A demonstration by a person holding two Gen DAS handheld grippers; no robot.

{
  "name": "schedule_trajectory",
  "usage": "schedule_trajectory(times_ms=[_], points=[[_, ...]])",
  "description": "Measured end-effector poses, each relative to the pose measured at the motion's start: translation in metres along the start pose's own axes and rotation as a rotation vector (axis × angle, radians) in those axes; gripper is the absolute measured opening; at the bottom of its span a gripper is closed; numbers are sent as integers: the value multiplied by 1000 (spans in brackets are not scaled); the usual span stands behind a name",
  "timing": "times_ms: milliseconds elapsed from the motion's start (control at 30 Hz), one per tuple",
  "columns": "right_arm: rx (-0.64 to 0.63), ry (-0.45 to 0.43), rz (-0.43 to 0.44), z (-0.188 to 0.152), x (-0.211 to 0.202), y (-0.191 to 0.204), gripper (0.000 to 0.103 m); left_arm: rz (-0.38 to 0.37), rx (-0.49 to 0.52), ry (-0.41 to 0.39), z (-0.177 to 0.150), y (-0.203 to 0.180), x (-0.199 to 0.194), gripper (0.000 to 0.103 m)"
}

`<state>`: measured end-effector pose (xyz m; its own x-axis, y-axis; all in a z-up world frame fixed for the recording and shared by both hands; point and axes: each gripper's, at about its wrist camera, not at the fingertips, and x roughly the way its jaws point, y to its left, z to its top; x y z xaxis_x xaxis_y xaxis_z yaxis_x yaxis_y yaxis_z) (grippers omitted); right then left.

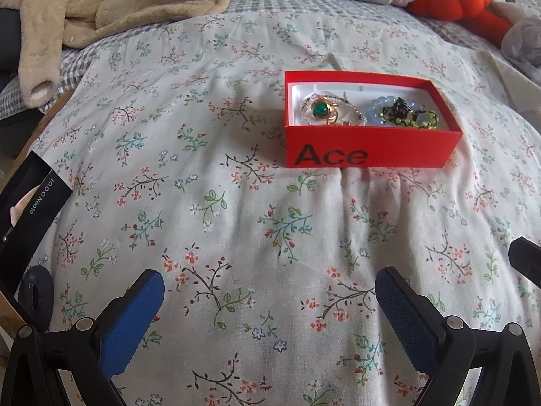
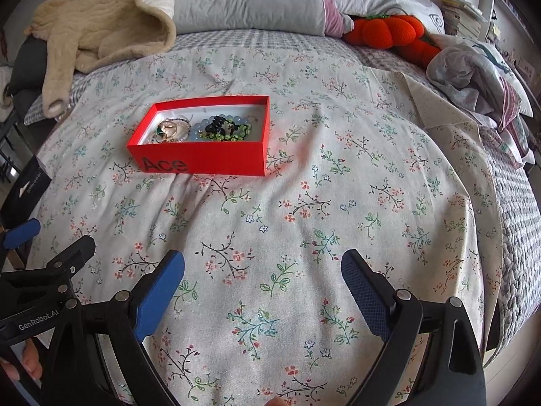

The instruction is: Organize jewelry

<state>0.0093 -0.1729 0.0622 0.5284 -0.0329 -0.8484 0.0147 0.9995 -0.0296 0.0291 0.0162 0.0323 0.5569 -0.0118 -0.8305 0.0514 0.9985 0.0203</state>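
Both of my grippers hang over the flowered bedspread (image 2: pixel 338 155) with nothing in them. The left gripper (image 1: pixel 270 311) has its blue pads spread wide apart, and the right gripper (image 2: pixel 263 291) is spread just as wide.

The red box (image 1: pixel 368 150) marked "Ace" sits open on the bedspread, at about one o'clock from my left gripper and about eleven o'clock from my right, well apart from both. Inside its white lining the jewelry lies in two heaps. A gold ring with a green stone (image 1: pixel 320 110) rests among thin bangles at the box's nine o'clock end. A pale blue bead bracelet (image 1: pixel 378 110) and a dark green-and-black beaded piece (image 1: pixel 410 115) fill the three o'clock end. The heaps touch in the middle; I cannot tell how tangled they are.

The box's long axis runs from nine to three o'clock in the left view, with its printed long wall facing me. In the right view it is skewed, the near corner pointing toward seven o'clock.

I judge that the next step is to reach in and lift one piece out. To do it well, I would come down from above rather than over the wall and narrow the pads before entering. I would pinch only the top piece, likely the dark beaded one, and lift slowly so nothing trails.

A black box (image 1: pixel 32 199) lies at nine o'clock.
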Motion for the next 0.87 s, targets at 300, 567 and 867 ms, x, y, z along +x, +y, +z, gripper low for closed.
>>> schedule_trajectory(times_ms=[300,567,867], points=[[0,4,1,1,1,0,96,1,1,2,0,0,0,102],[-7,7,1,2,2,1,96,2,2,3,0,0,1,103],[-2,27,13,1,12,1,96,31,0,27,2,4,15,103]])
